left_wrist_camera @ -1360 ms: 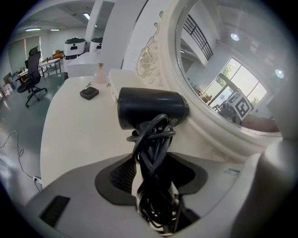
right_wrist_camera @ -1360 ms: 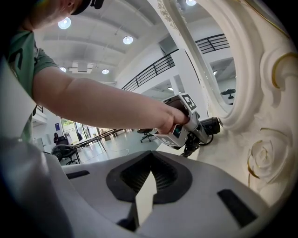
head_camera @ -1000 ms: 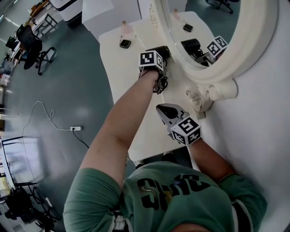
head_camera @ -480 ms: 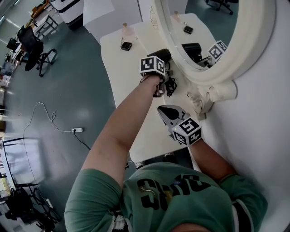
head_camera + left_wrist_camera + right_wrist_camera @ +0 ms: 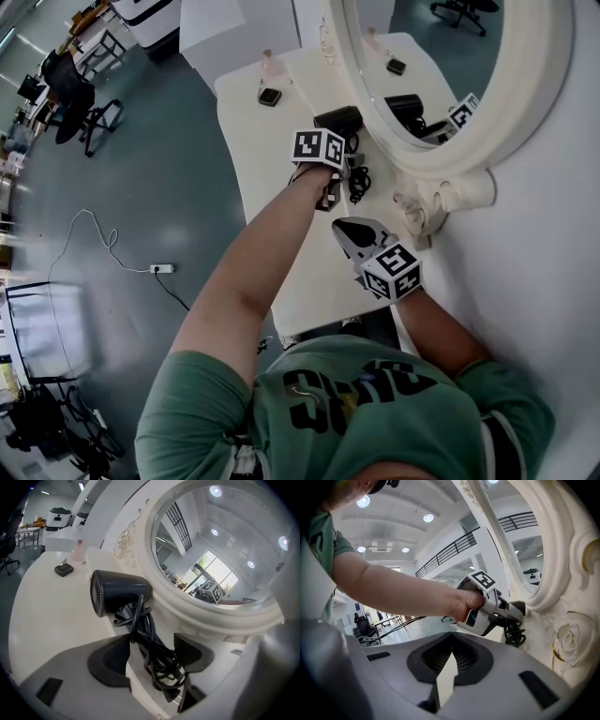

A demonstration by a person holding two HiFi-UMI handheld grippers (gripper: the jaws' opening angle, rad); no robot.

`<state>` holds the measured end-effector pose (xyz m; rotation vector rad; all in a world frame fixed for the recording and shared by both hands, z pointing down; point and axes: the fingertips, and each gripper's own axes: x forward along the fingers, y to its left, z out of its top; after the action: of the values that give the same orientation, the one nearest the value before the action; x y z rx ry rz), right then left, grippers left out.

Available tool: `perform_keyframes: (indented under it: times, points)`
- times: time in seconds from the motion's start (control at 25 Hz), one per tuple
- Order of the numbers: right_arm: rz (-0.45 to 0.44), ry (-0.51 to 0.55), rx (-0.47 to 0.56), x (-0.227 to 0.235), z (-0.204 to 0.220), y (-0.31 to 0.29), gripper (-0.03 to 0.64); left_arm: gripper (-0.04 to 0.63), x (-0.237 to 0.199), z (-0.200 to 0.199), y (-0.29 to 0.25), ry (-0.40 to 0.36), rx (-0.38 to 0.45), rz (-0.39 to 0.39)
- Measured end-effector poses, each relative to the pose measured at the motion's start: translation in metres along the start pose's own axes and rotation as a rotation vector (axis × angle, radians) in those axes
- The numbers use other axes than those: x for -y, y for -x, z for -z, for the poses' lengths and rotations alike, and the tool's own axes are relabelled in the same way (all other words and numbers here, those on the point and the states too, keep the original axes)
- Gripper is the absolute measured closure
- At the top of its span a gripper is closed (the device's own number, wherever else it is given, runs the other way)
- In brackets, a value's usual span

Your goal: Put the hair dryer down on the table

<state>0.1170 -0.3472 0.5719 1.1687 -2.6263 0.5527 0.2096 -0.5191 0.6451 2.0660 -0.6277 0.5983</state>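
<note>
Cream-white, the long surface (image 5: 258,159) carries a black plastic hair dryer (image 5: 119,590), which lies on its side against the base of a round, cream-framed mirror (image 5: 187,606). The left tongs (image 5: 152,644) are opening, jaws apart around the dryer's bundled black cord (image 5: 140,620). The right tongs (image 5: 451,644) hover nearby, jaws together and empty.

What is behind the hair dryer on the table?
The mirror's white frame stands right behind the hair dryer, whose body hides part of the frame's base.
</note>
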Motion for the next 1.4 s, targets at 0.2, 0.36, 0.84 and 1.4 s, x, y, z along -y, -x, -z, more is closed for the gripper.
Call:
perform_keyframes:
  times: [0.2, 0.36, 0.84, 1.4]
  points:
    - [0.003, 0.014, -0.001, -0.004, -0.003, -0.003, 0.623, 0.305, 0.003, -0.011, 0.021, -0.029, 0.085, 0.0]
    - [0.013, 0.027, 0.005, -0.007, -0.014, 0.0, 0.623, 0.307, 0.009, -0.015, 0.058, -0.045, 0.154, 0.036]
    - [0.02, 0.084, 0.075, -0.031, -0.077, 0.006, 0.622, 0.316, -0.012, 0.017, 0.274, -0.124, 0.496, 0.157]
    - [-0.066, 0.142, 0.136, -0.108, -0.143, -0.002, 0.623, 0.531, -0.021, 0.123, 0.505, -0.352, 0.81, 0.059]
